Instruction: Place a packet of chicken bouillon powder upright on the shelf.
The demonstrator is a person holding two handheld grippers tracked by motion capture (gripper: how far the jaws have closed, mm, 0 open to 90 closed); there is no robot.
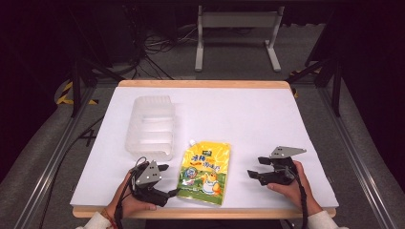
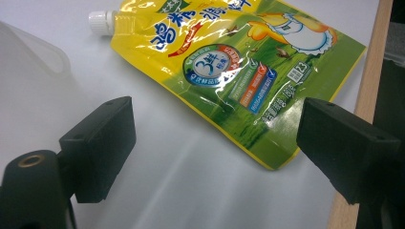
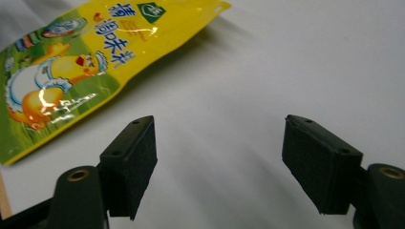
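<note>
One yellow-green spout pouch (image 1: 205, 172) lies flat near the bench's (image 1: 248, 114) front edge, between the two grippers. One clear plastic tray (image 1: 150, 126) sits just behind it, to its left. The left gripper (image 1: 166, 180) at the pouch's lower corner and the right gripper (image 1: 255, 167) both hold their fingers wide, gripping nothing.

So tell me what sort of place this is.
Probably a lab or recording studio rather than a home: a white-covered table on bare grey floor, dark curtained surroundings, loose cables behind, and a metal frame stand. A yellow pouch and clear plastic tray lie staged.
</note>
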